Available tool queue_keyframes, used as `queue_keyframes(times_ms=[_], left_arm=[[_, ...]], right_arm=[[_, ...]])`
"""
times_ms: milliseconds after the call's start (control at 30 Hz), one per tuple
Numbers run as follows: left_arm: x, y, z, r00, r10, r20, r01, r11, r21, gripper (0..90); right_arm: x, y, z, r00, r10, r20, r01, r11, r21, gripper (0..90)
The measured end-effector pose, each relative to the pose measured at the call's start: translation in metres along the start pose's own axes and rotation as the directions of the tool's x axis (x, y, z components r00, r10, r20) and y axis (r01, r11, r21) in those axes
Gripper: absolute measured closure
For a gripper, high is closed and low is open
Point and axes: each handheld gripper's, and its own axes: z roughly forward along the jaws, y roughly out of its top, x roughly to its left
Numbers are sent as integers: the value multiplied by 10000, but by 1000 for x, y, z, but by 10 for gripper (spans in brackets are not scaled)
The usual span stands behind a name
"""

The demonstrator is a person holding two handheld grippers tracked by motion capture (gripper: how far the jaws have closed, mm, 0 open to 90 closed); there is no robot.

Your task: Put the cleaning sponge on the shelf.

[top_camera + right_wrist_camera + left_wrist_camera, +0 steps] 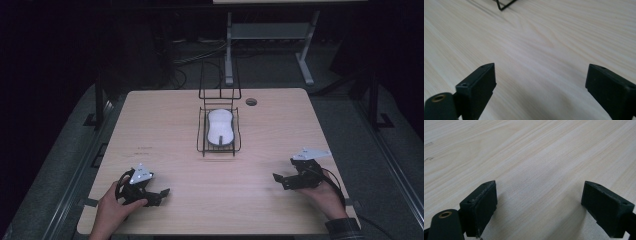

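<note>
**Both tools idle; white mouse waits in wire rack**

Left tool [150, 192] rests low at the near-left of the table [165, 125], held in the person's left hand [112, 207]; its jaws stand wide apart with bare wood grain between them in the left gripper view [539, 200]; nothing held.

Centre, toward the far edge: a black wire rack [202, 135] with a taller wire frame [220, 80] just behind it; a white computer mouse [221, 127] lies lengthwise in the rack's tray, well apart from both tools.

Judgement on handling: mouse likely light, rigid plastic, smooth and domed, so apt to slip from flat pads; best taken across its narrower flanks near mid-length, from above; the rack's wires crowd the sides, so approach needs care; the rack itself looks light and could shift if nudged.

Right tool [285, 181] sits at the near-right, in the right hand [325, 192]; jaws likewise spread, empty [540, 82]; a corner of the rack's wire shows at that view's top edge [504, 6].
</note>
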Motion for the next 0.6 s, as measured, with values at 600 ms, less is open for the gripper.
queue_keyframes(times_ms=[600], left_arm=[[0, 0, 0, 10000, 58, -12, -58, 10000, 0, 124]], right_arm=[[0, -43, -1, 9988, -120, 465, 100, 9990, 442, 18]])
